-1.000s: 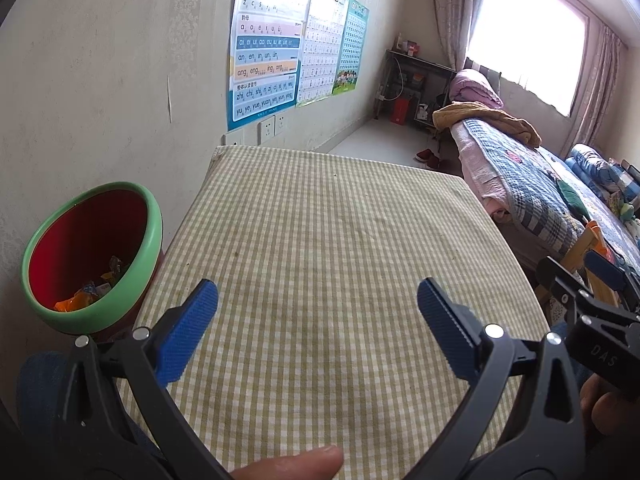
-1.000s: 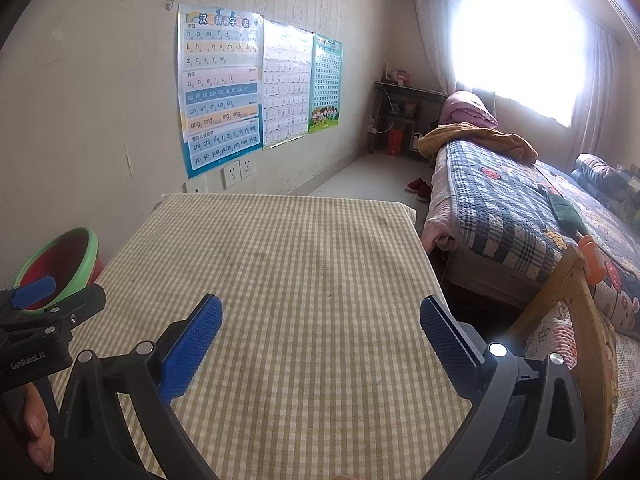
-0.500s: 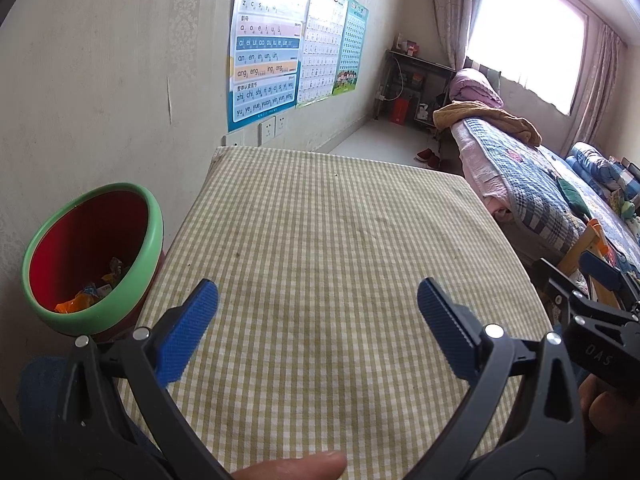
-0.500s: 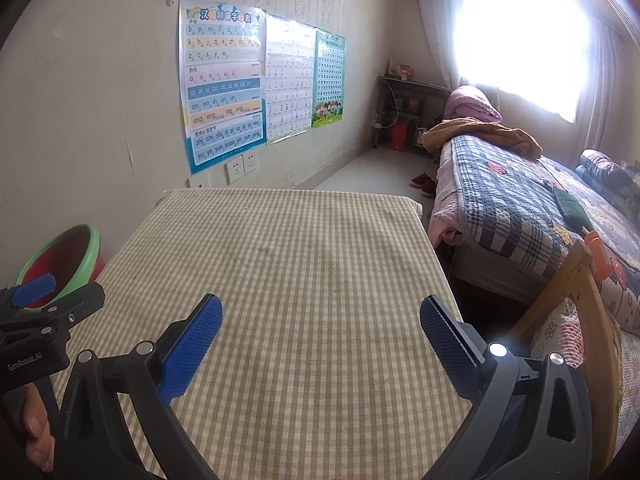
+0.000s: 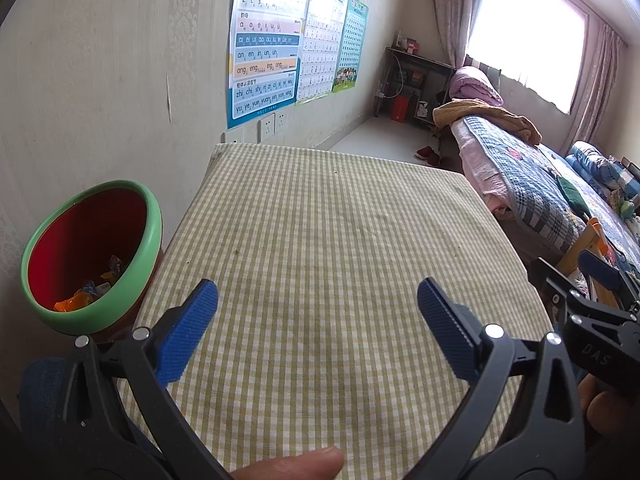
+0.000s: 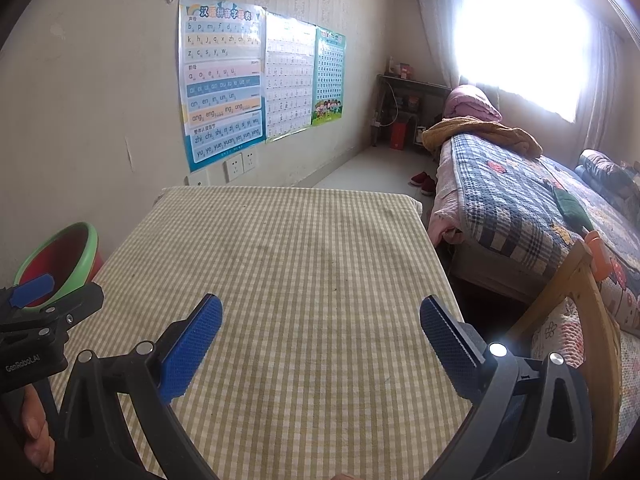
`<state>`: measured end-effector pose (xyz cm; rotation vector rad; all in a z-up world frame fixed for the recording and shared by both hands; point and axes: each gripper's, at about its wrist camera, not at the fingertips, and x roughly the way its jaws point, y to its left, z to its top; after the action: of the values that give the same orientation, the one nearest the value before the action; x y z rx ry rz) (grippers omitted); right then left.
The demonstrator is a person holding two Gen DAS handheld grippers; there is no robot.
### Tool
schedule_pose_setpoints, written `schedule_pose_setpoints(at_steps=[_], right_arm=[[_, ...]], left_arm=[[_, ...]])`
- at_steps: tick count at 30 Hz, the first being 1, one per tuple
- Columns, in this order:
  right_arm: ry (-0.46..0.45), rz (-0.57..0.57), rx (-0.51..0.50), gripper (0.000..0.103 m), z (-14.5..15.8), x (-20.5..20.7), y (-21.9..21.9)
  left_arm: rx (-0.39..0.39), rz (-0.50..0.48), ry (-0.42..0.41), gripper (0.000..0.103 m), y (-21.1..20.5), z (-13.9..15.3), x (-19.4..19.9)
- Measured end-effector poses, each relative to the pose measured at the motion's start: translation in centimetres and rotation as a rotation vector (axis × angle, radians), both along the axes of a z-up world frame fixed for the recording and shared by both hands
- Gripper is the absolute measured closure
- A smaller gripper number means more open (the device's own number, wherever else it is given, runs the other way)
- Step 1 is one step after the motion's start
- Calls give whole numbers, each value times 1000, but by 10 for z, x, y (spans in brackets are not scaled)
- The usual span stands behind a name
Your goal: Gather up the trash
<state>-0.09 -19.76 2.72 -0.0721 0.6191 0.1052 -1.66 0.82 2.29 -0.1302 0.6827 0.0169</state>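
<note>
A red bin with a green rim [image 5: 94, 254] stands against the wall left of the table; crumpled wrappers [image 5: 86, 292] lie at its bottom. It also shows in the right wrist view [image 6: 60, 260]. My left gripper [image 5: 318, 308] is open and empty above the near part of the checked tablecloth [image 5: 320, 232]. My right gripper [image 6: 320, 320] is open and empty above the same cloth [image 6: 304, 248]. Each gripper shows at the edge of the other's view. I see no trash on the cloth.
A bed with a plaid quilt [image 6: 532, 208] lies right of the table. A wooden chair back [image 6: 584, 308] stands by the table's right near corner. Posters [image 6: 224, 80] hang on the wall behind. A shelf [image 6: 408, 120] stands far back.
The right gripper's view has tilted down slightly. The left gripper has barely moved. Both stay open and empty.
</note>
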Motion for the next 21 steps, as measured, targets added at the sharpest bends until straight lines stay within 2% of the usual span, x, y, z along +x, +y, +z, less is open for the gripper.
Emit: schedule_pose_setpoints(at_steps=[21], right_arm=[[6, 9, -5, 7, -1, 1, 2]], left_arm=[[2, 14, -2, 5, 1, -1, -1]])
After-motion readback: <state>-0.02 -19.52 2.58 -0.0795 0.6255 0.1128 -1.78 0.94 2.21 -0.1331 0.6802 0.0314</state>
